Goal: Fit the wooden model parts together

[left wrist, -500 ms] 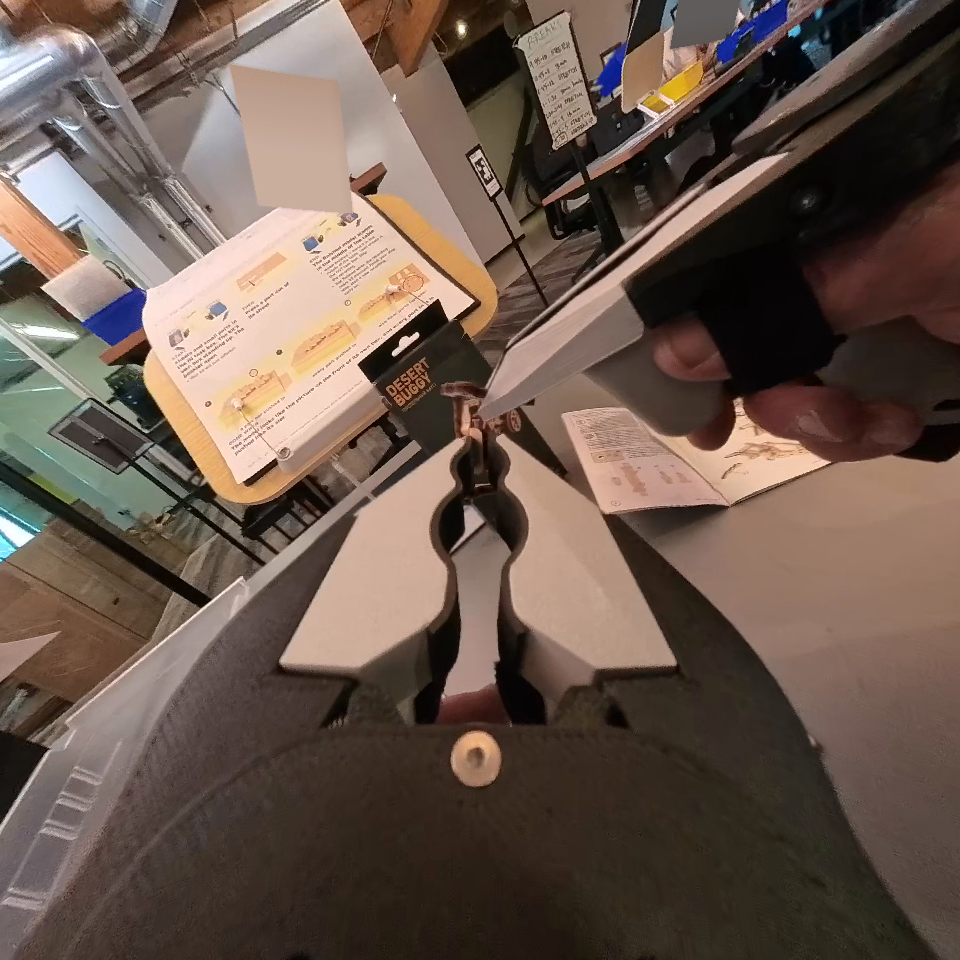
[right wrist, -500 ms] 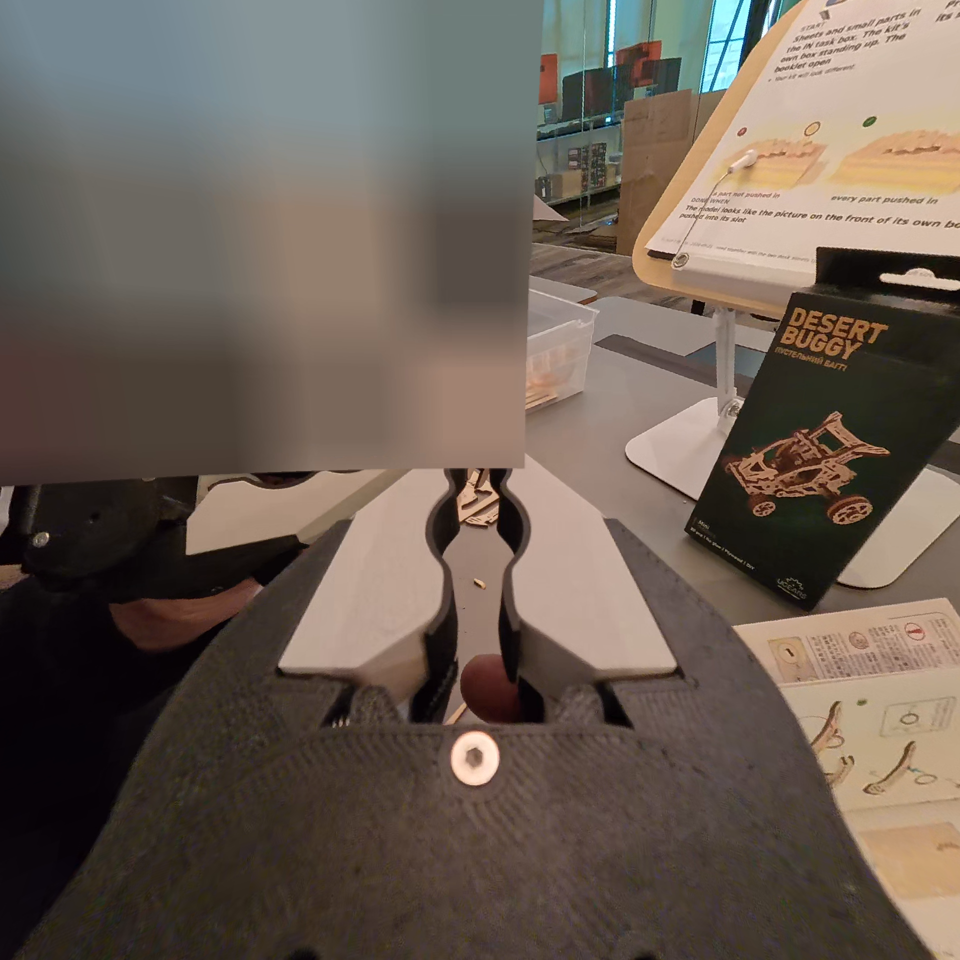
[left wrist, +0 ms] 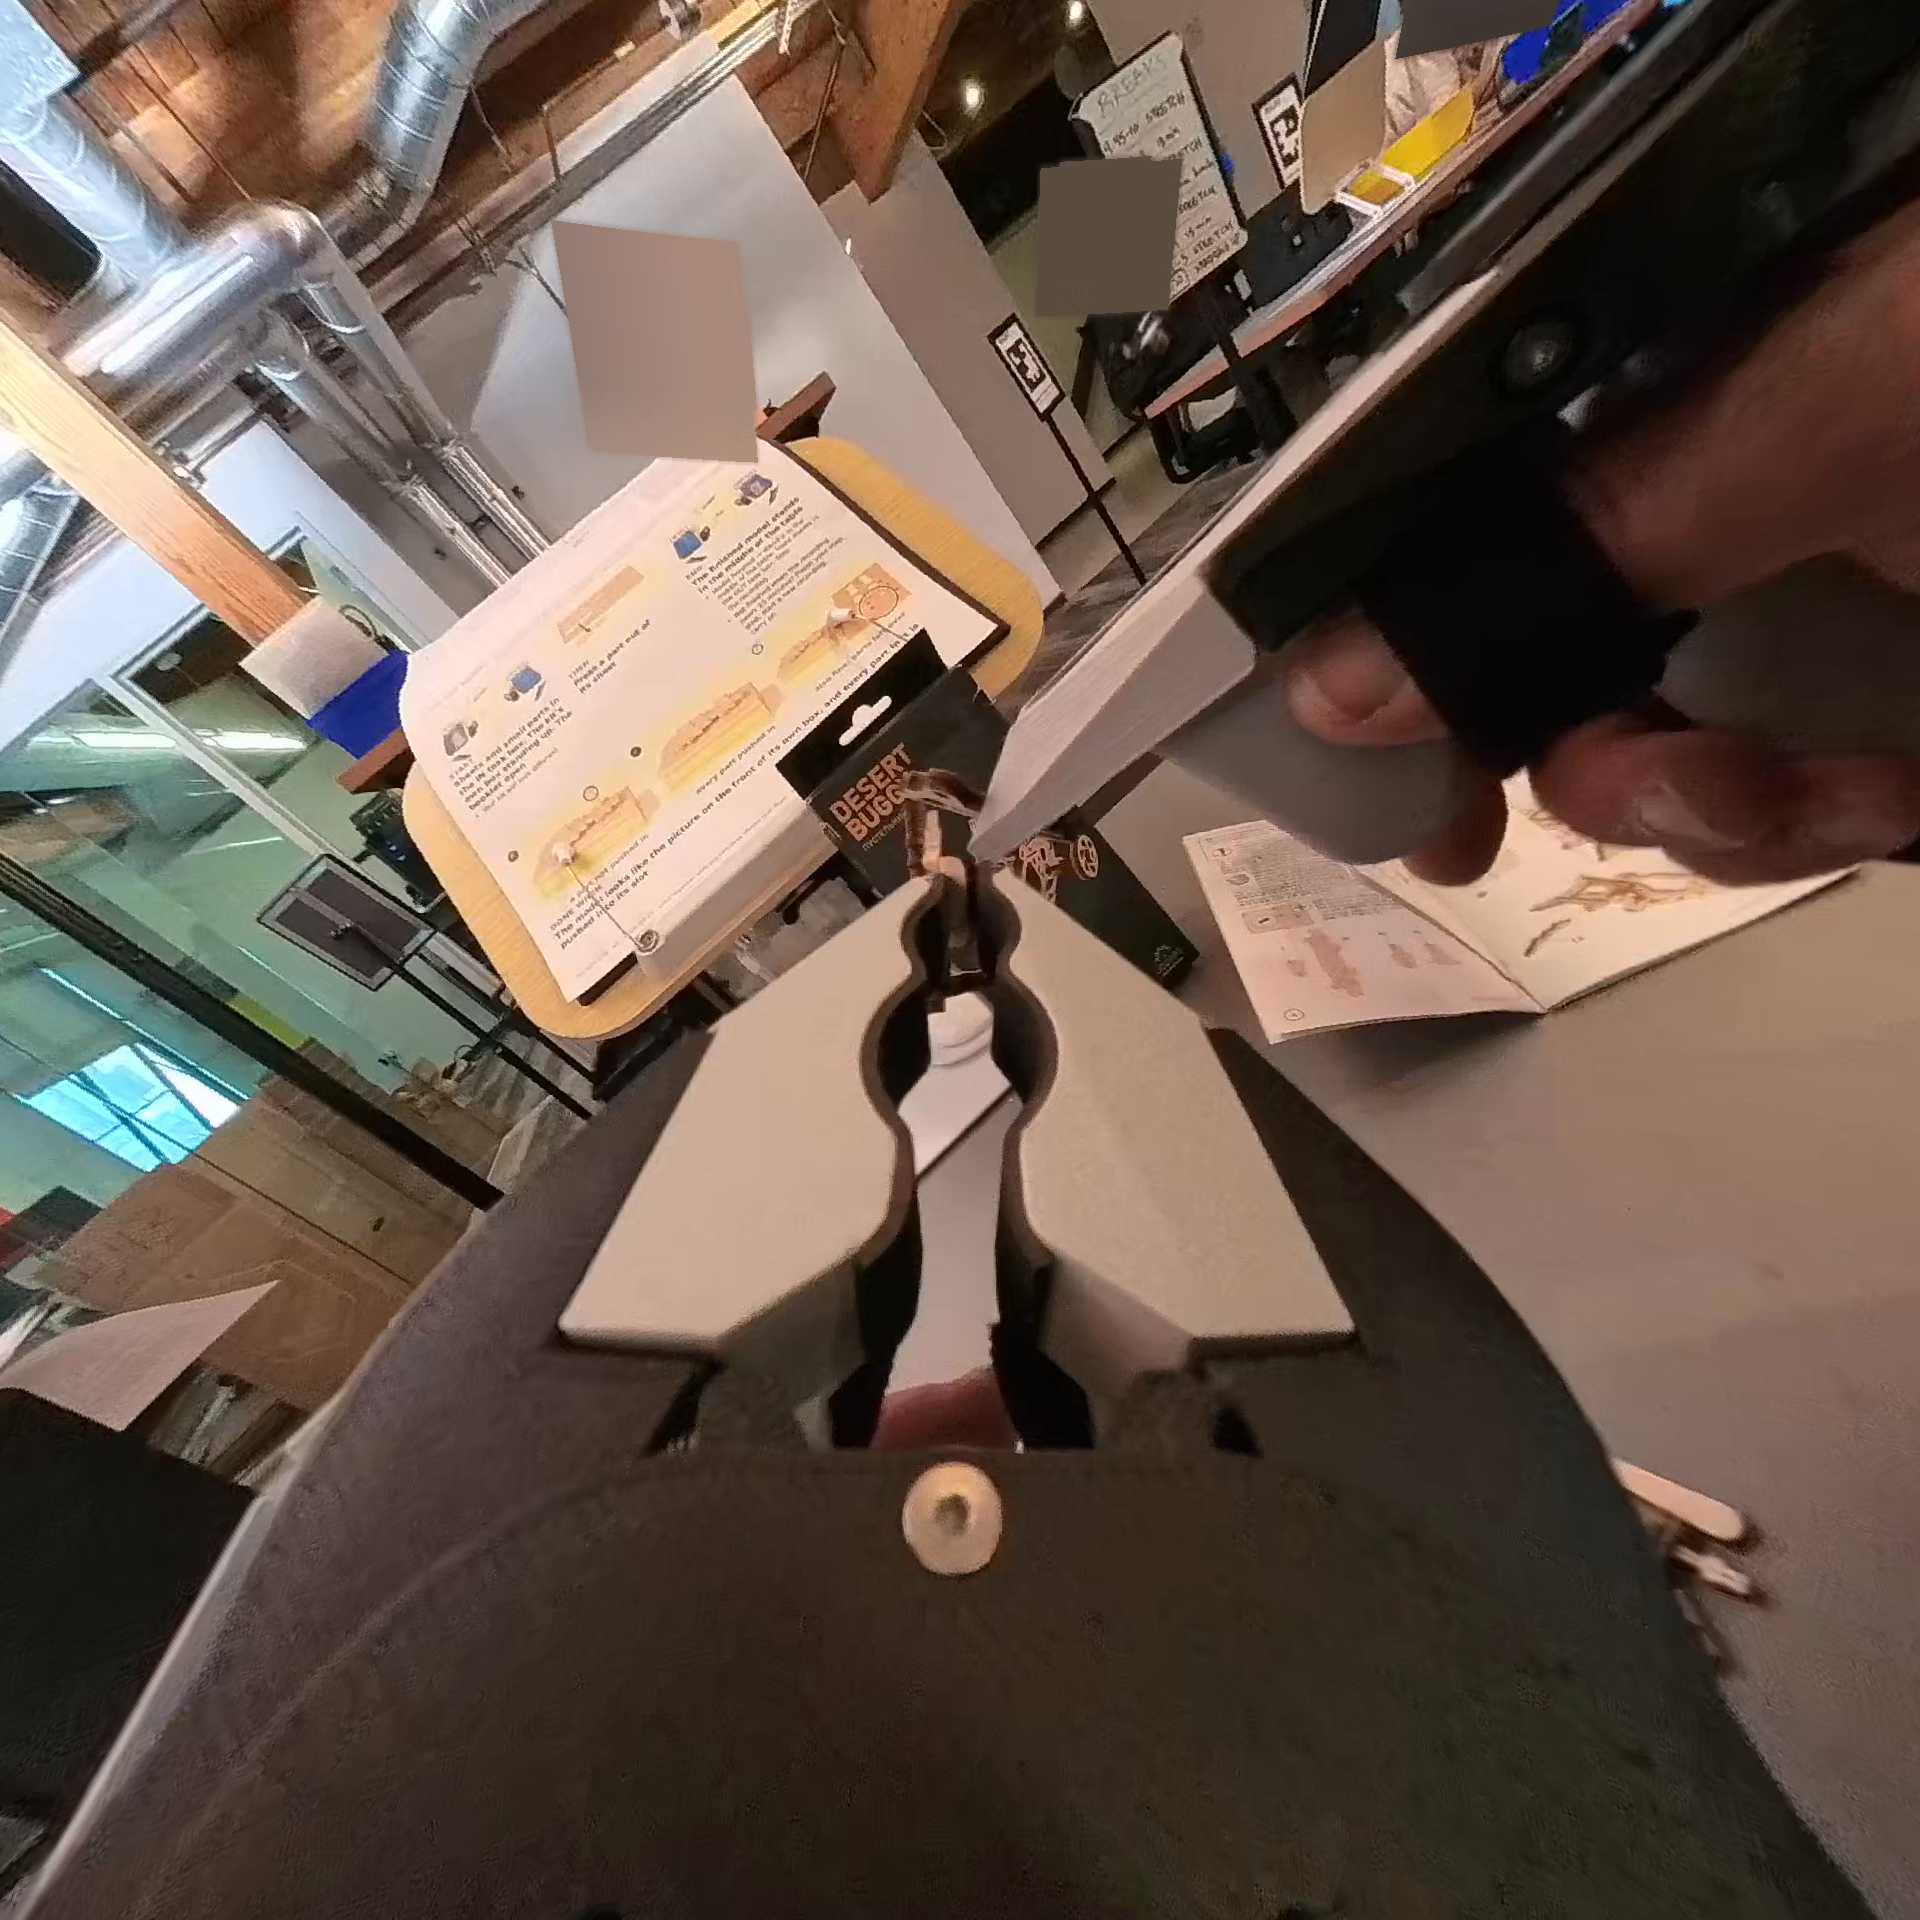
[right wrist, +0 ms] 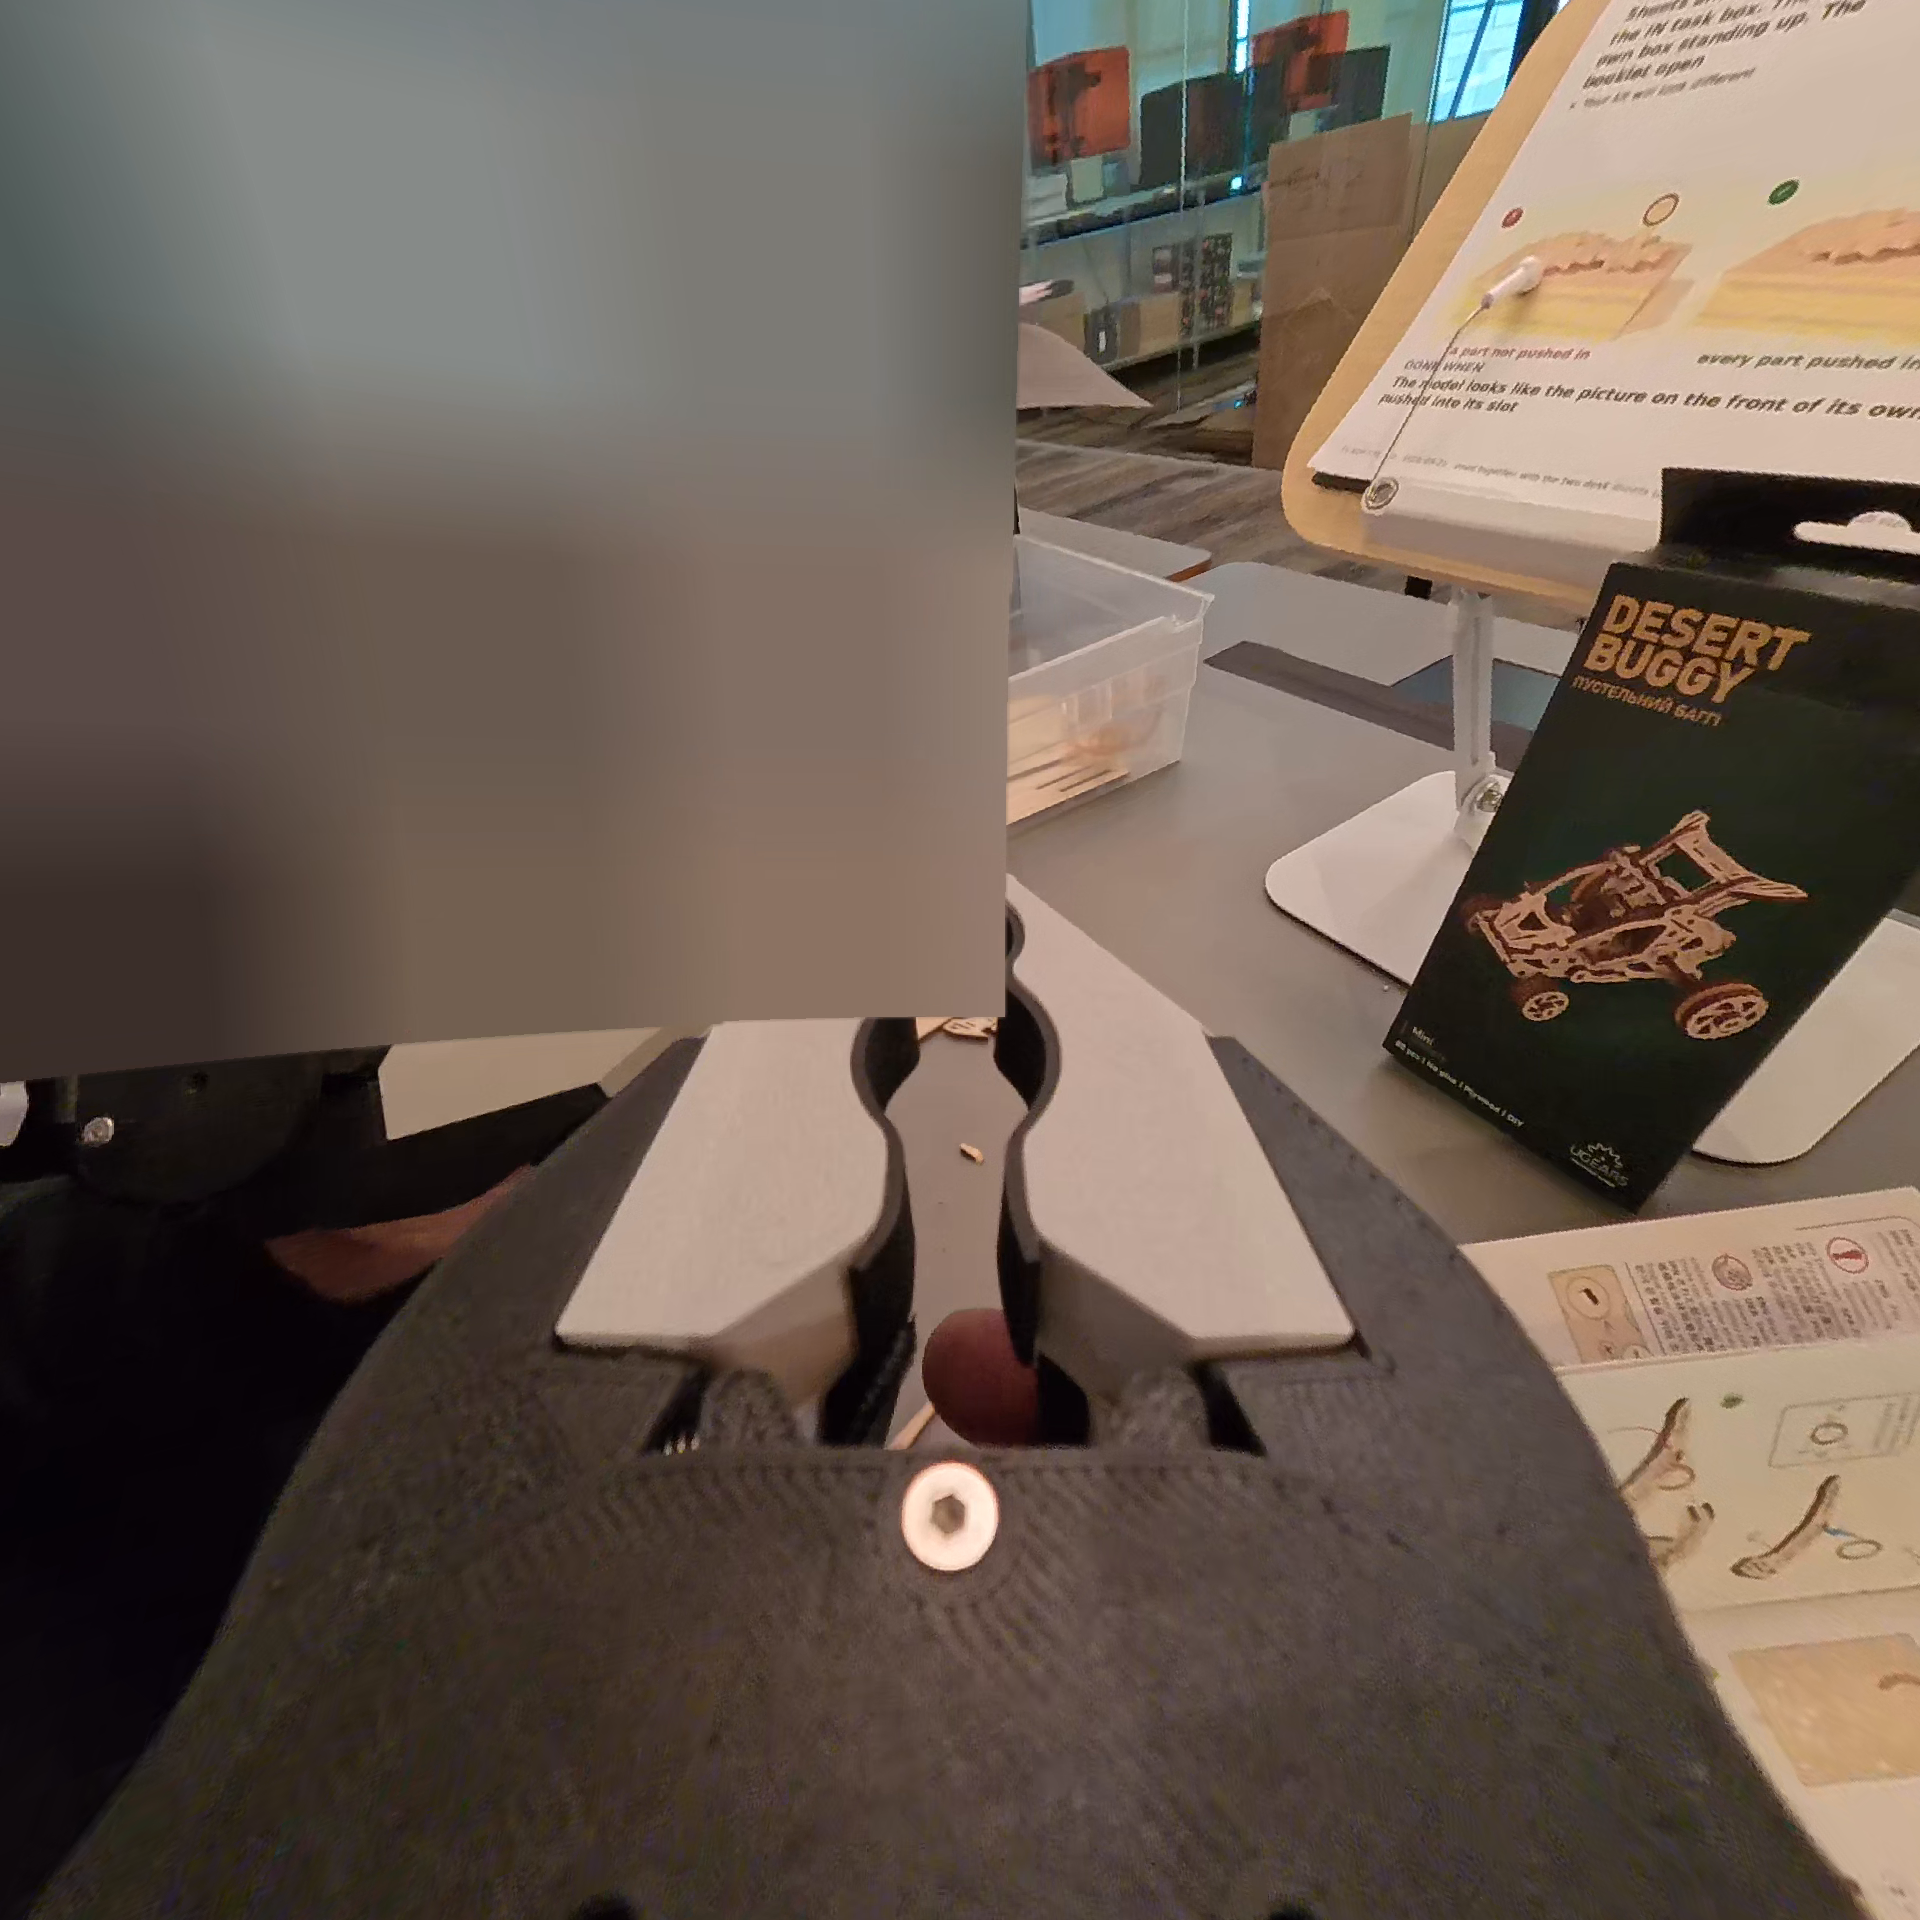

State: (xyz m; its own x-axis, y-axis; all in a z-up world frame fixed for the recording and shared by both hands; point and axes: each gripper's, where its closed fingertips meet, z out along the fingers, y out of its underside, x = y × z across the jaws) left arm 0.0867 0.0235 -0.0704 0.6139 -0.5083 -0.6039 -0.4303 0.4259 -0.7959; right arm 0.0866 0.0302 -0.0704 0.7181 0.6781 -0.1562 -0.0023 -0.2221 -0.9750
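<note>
In the left wrist view, my left gripper (left wrist: 951,899) is shut on a small dark-edged wooden part (left wrist: 928,821) that sticks up past its fingertips, held above the grey table (left wrist: 1507,1195). My right gripper (left wrist: 987,836), held in a person's hand, comes in from the upper right, and its tip sits against that part. I see it only side-on there. In the right wrist view a blurred patch hides the tips of its fingers (right wrist: 1122,1091). A bit of pale wood (right wrist: 961,1029) shows between them just below the patch. I cannot tell whether it grips anything.
The black kit box (right wrist: 1662,883) stands on the table, with an instruction board on a white stand (right wrist: 1662,312) behind it. An open booklet (right wrist: 1714,1403) and a wooden sheet (right wrist: 1818,1714) lie at the right. A clear bin (right wrist: 1101,686) with wooden sheets stands farther back. Left and right tips are no more than a few centimetres apart.
Almost nothing has changed. My left gripper stays shut on the wooden part and the right gripper's tip stays against it.
</note>
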